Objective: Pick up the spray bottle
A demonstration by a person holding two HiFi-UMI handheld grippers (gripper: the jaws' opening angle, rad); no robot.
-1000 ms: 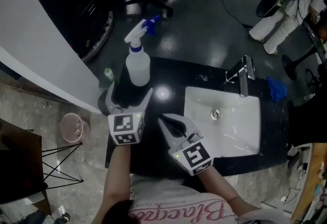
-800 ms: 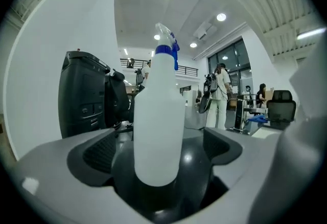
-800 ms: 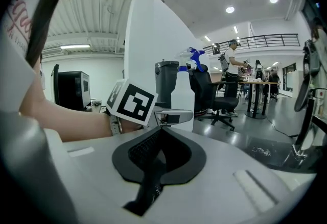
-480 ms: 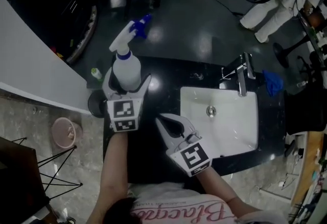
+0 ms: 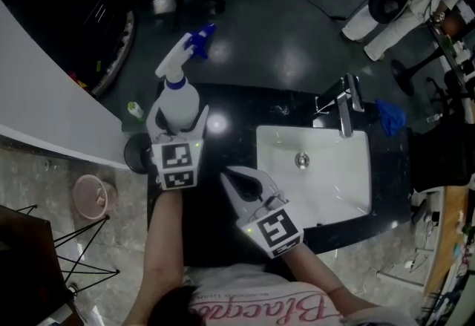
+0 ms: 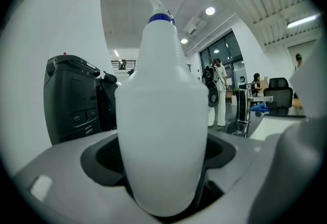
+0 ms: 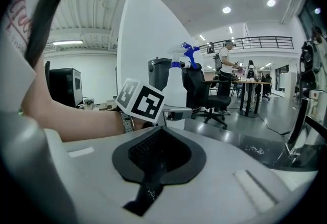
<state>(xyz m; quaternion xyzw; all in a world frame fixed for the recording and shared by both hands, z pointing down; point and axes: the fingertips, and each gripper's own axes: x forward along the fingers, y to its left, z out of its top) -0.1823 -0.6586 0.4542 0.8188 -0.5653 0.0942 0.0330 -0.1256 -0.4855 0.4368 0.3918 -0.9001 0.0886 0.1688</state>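
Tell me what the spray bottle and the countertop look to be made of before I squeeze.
Spray bottle: milky, translucent white plastic with a matte skin; its blue nozzle looks like plastic too. Countertop: black and polished, throwing back a bright lamp glare; likely stone or a look-alike.

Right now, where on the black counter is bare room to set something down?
Bare: the black counter between the white plastic spray bottle and the white rectangular sink. Crowded: the left corner, round the left hand-held gripper.
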